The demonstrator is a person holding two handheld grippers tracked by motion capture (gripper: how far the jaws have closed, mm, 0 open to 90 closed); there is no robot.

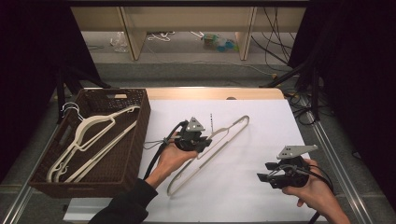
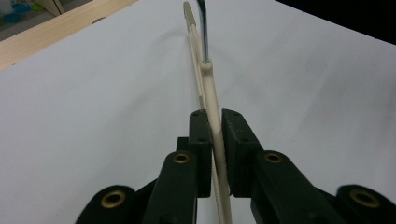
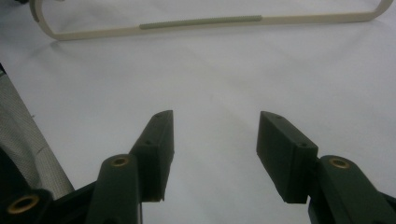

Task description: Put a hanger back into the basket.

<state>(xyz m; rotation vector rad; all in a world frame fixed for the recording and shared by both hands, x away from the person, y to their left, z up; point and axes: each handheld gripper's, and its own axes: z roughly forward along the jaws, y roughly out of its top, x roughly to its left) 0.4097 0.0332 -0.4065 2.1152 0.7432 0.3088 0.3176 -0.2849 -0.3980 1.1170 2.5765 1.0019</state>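
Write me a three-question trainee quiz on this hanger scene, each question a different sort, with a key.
1. True or false: the left gripper is shut on the cream hanger that lies over the white sheet.
2. Multiple choice: how do the right gripper's jaws stand? A) shut on a hanger B) open with nothing between them C) shut on a cable
3. Fill in: the other hangers lie in the brown ____ at the table's left.

Key: 1 true; 2 B; 3 basket
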